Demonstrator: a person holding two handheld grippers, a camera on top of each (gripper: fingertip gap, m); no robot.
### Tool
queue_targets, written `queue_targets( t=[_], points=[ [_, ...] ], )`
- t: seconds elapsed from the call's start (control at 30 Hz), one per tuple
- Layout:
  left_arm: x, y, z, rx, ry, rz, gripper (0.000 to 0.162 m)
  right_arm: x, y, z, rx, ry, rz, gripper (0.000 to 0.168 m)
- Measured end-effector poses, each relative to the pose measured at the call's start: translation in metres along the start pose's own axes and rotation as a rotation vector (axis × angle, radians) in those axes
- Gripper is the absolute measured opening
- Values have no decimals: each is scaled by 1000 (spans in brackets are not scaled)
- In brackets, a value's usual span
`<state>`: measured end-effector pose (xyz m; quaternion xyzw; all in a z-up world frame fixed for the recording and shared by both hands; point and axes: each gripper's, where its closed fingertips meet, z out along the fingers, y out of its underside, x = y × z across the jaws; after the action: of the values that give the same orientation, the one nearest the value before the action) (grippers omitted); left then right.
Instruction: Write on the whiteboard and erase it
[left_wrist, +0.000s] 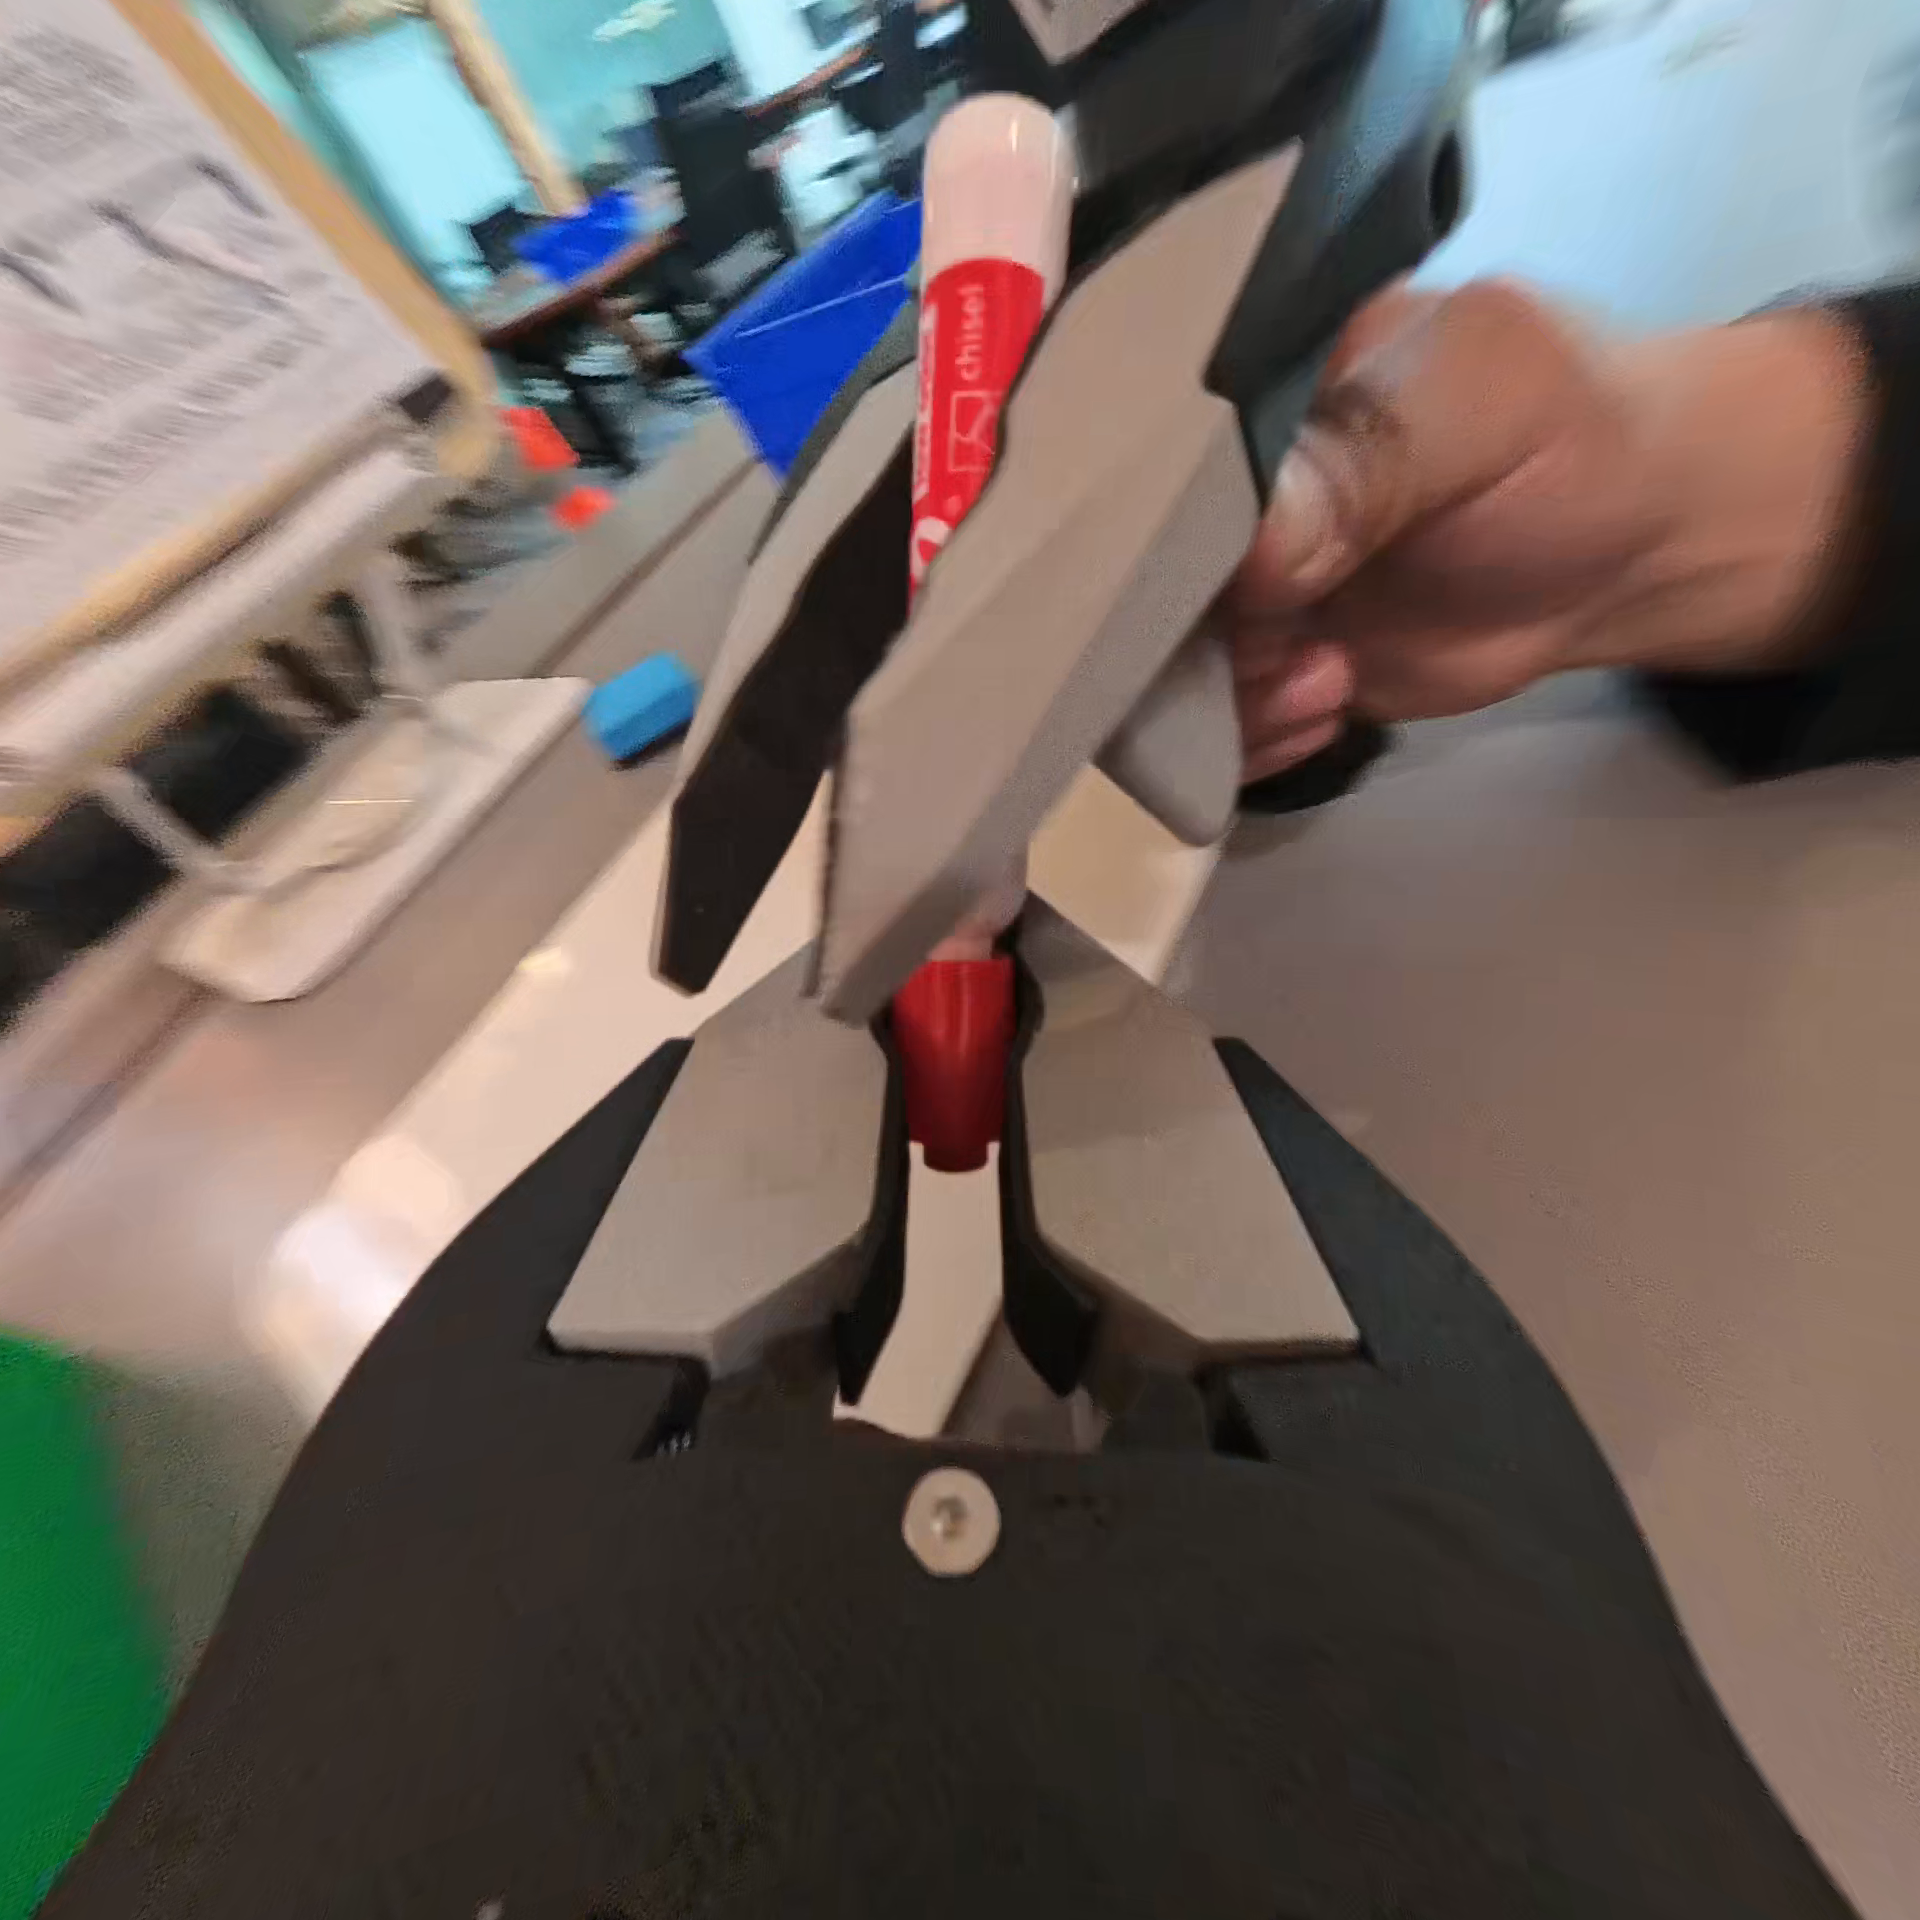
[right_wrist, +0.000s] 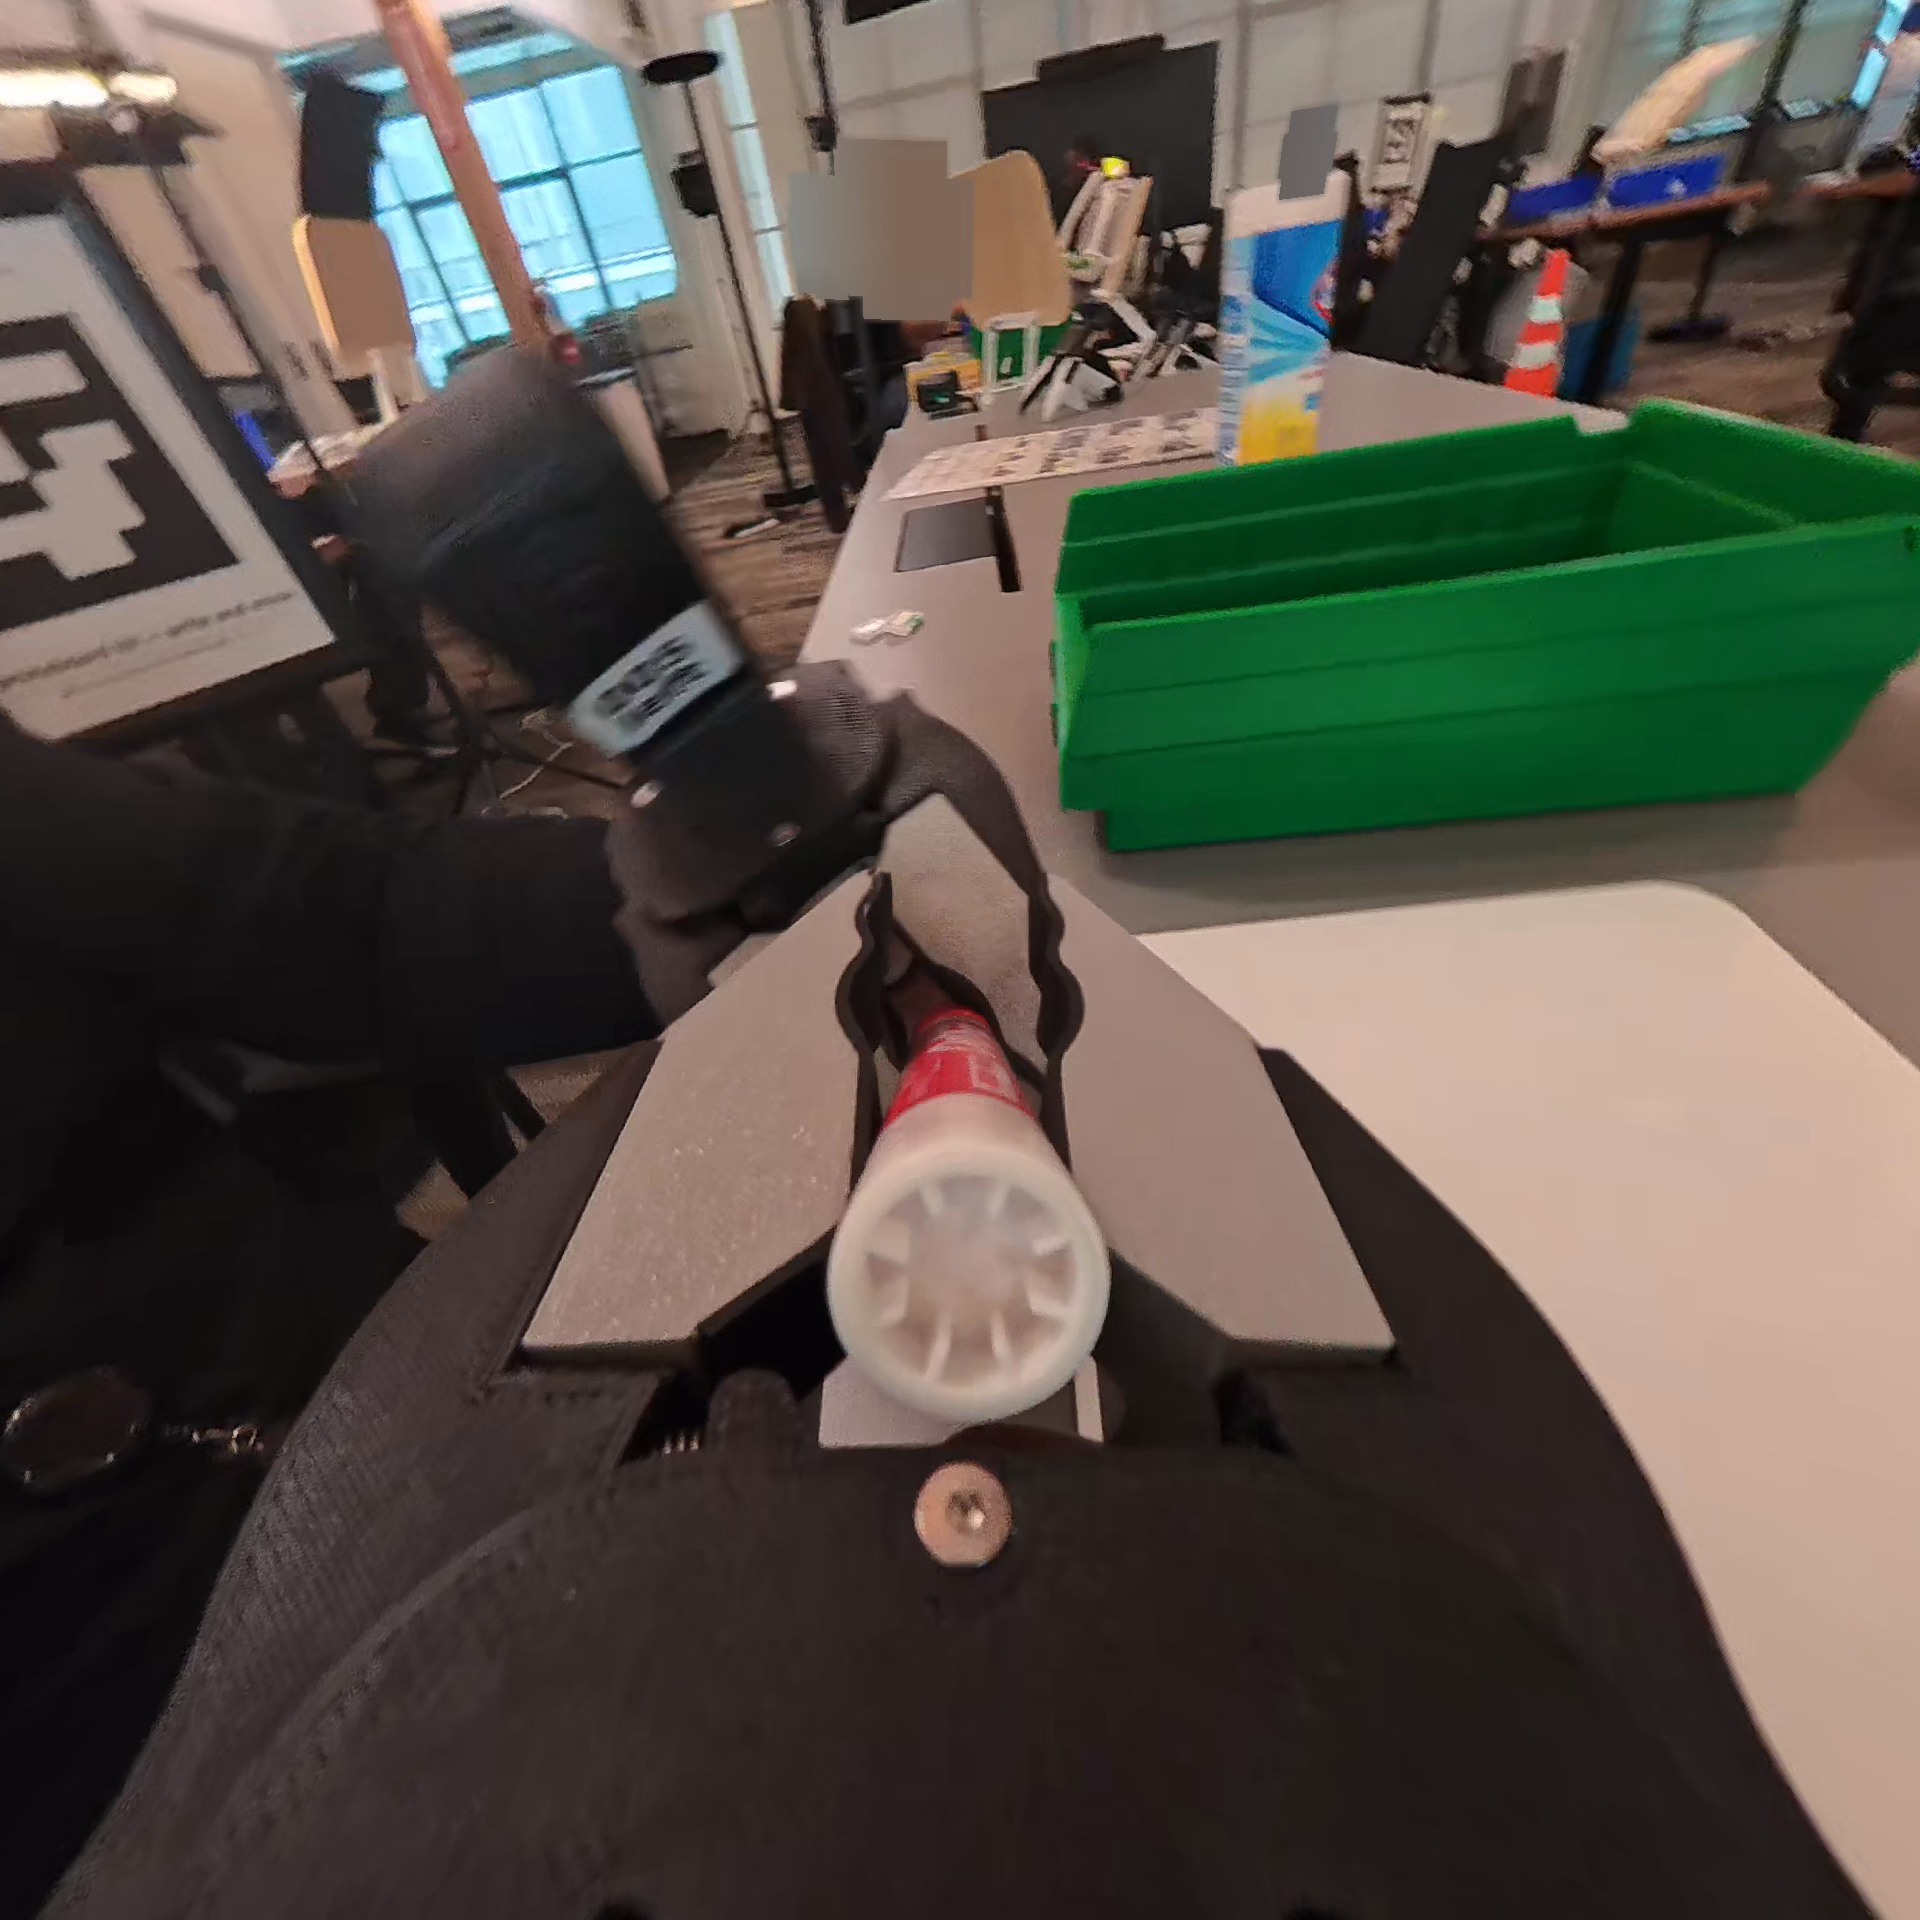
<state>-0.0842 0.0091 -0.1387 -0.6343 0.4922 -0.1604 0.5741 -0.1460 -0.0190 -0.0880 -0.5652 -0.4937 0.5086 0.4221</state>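
A red-and-white marker (left_wrist: 982, 343) is held between both grippers above the whiteboard (left_wrist: 623, 1039). My left gripper (left_wrist: 951, 1039) is shut on the marker's red cap (left_wrist: 951, 1081). My right gripper (left_wrist: 779, 971), held by a hand (left_wrist: 1507, 520), comes in from the upper right and is shut on the marker's barrel. In the right wrist view the right gripper (right_wrist: 956, 935) clamps the barrel, and the marker's white end (right_wrist: 966, 1278) points at the camera. The left gripper's black body (right_wrist: 748, 748) shows beyond it. The join of cap and barrel is hidden.
A blue eraser (left_wrist: 639, 701) lies on the grey table past the whiteboard (right_wrist: 1558, 1195). A green bin (right_wrist: 1455, 644) stands behind the board, with a blue-and-white container (right_wrist: 1273, 332) farther back. A white tray (left_wrist: 364, 831) and a printed board (left_wrist: 156, 312) are at the left. My right fingertips sit around 8 cm from my left ones. It is some 30 cm from my left tips to the blue eraser (left_wrist: 639, 701).
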Motion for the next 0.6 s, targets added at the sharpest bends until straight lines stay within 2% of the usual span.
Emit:
queue_targets(
  t=[0.13,0.23,0.3,0.33,0.37,0.47,0.53,0.6],
  points=[
    [-22,1,2,-67,-275,252,9,12,0,-4,28,22,101,25],
    [-27,-7,-3,-58,-363,349,10,8,-6,-6,63,-12,127,25],
    [-14,8,-1,-104,-252,320,9,2,-19,-17,125,-31,72,25],
    [-8,21,0,-139,-165,247,9,0,-34,-33,206,-44,52,24],
    [-8,20,-3,-112,-136,194,9,2,-46,-50,289,-50,67,24],
    [-21,-16,-12,59,-154,24,9,21,-33,-56,229,13,122,25],
    [-24,-11,-6,44,-156,27,9,24,-30,-50,203,51,87,25],
    [-24,4,-3,-21,-182,115,9,21,-35,-50,229,53,50,25]
  ],
)
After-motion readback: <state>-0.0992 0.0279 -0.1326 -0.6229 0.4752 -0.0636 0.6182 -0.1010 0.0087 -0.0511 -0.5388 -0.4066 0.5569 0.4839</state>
